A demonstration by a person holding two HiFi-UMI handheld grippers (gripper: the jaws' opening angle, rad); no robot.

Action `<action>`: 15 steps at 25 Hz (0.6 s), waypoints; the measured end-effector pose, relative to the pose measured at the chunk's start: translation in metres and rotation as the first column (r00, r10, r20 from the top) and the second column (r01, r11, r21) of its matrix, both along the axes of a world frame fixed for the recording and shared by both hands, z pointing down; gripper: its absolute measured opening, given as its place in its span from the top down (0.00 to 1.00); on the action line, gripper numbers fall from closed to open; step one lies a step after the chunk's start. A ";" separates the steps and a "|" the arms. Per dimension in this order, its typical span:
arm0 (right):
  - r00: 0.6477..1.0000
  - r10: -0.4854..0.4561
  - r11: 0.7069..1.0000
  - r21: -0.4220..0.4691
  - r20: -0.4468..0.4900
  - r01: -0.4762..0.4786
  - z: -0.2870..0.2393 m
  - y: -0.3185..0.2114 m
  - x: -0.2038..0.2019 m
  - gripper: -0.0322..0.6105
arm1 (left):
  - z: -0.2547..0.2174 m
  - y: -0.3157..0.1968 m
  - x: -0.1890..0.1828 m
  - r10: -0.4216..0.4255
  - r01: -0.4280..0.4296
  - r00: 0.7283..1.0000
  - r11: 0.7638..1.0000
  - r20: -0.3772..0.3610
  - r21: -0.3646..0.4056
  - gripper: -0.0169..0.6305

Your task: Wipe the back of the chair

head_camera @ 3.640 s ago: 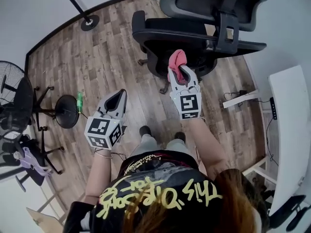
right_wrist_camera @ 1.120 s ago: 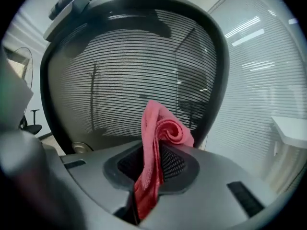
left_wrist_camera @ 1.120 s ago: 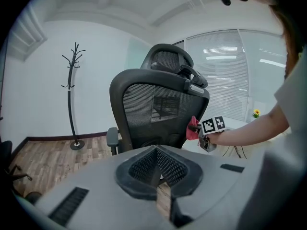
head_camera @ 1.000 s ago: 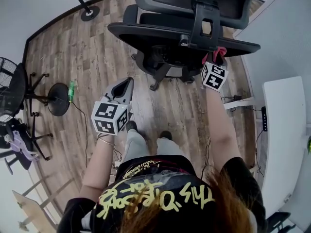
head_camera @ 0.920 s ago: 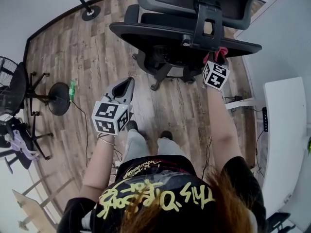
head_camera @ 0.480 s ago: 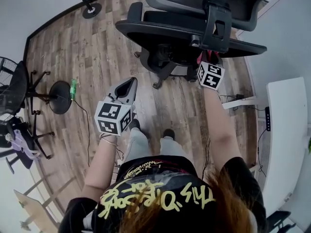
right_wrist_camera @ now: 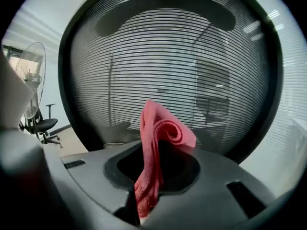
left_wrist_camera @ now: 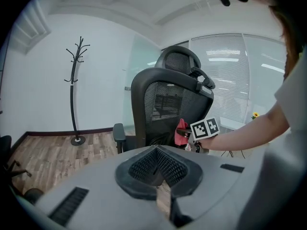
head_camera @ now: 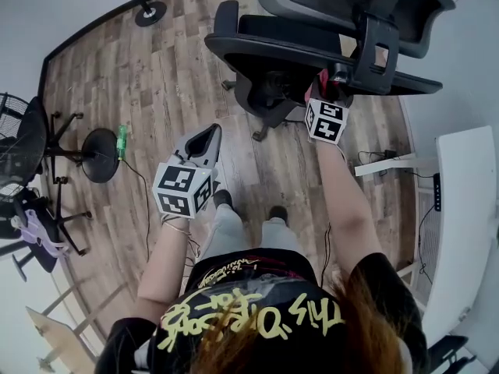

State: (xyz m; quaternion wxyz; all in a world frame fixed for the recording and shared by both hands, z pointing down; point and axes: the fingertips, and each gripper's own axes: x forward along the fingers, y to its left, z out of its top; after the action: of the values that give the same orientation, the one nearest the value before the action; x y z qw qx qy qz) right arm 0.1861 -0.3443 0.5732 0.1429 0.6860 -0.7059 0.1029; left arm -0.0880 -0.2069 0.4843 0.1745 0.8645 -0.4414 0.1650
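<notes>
Slid leftward on chair back [head_camera: 265, 49], right gripper [right_wrist_camera: 156, 152], half-hidden overhead, clamps pink cloth [right_wrist_camera: 160, 123]; left gripper [left_wrist_camera: 156, 152] closed, empty.

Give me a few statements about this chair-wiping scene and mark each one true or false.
The right gripper is shut on a pink cloth. True.
The left gripper holds a second cloth. False: nothing is between its jaws.
The chair's backrest is black mesh. True.
The coat stand stands on a desk. False: it stands on the wood floor, by the wall.
</notes>
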 end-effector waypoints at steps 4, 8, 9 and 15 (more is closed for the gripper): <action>1.000 -0.021 1.000 0.002 0.015 0.021 0.000 -0.004 -0.031 0.86 | 0.000 -0.003 -0.017 -0.008 0.008 1.000 1.000 -0.001 -0.003 0.99; 0.997 -0.067 0.998 0.007 0.024 0.067 -0.001 -0.009 -0.064 0.86 | 0.000 -0.005 -0.032 -0.019 0.019 1.000 1.000 -0.003 -0.001 0.99; 0.997 -0.079 0.997 0.008 0.027 0.079 -0.001 -0.010 -0.071 0.85 | 0.000 -0.005 -0.036 -0.021 0.021 1.000 1.000 -0.002 0.000 0.99; 0.993 -0.106 0.994 0.010 0.048 0.105 -0.002 -0.016 -0.103 0.86 | 0.006 -0.005 -0.060 -0.040 0.040 0.999 0.999 0.011 -0.007 0.99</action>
State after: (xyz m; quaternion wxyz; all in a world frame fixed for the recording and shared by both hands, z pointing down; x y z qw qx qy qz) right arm 0.0828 -0.3603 0.5714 0.1283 0.6457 -0.7448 0.1090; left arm -0.1482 -0.2115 0.4898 0.1785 0.8540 -0.4591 0.1675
